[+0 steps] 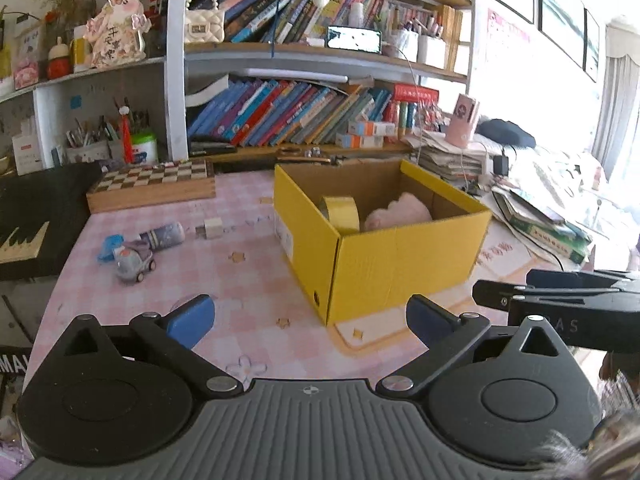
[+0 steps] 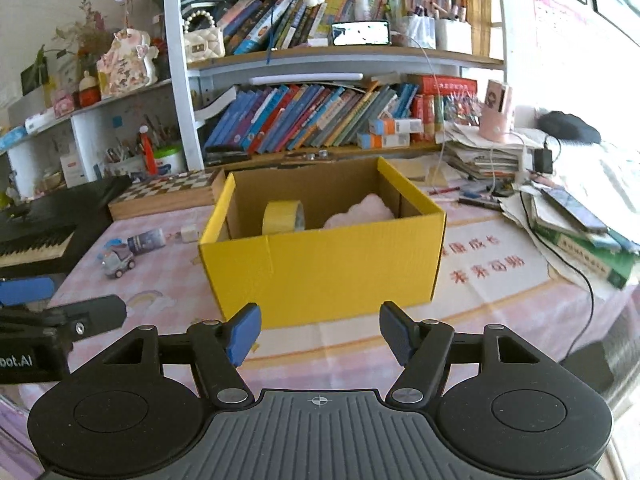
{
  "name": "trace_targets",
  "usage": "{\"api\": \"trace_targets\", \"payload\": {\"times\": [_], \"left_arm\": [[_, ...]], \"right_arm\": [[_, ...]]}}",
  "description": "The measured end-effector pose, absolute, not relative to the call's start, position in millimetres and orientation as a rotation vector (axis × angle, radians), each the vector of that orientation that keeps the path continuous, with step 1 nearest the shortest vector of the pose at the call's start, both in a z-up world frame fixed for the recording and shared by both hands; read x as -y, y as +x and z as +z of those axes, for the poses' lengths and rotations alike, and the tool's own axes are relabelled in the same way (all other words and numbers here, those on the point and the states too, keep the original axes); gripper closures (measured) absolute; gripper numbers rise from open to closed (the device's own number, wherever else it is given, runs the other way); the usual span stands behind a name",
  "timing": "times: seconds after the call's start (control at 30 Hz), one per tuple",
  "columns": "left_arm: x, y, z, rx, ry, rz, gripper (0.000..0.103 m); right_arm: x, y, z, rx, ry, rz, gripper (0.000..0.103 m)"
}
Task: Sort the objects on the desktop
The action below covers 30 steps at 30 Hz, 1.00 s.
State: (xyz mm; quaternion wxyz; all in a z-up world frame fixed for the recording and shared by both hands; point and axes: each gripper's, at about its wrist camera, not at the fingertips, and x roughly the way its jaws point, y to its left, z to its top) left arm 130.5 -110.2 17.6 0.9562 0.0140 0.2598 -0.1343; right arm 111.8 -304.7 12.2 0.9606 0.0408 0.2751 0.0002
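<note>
Your yellow box (image 2: 320, 272) half hides the tape roll (image 2: 283, 217) and pink plush (image 2: 360, 210); left of the box lies a toy truck (image 1: 134, 264); the left gripper (image 1: 310, 322) and right gripper (image 2: 320, 334) are both spread, empty.

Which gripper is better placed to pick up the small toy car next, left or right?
Left, probably. The toy car lies left of the yellow box, on the left gripper side with bare tablecloth between. The right gripper faces the box wall. Both are open and empty.
</note>
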Motion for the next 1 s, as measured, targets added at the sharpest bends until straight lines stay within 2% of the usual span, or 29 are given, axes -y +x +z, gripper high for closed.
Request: {"api": "trace_targets", "payload": {"times": [1.0], "left_arm": [[34, 91, -3, -0.626, 0.027, -0.324, 0.000]], "right_arm": [[228, 58, -10, -0.674, 0.113, -0.033, 0.029]]}}
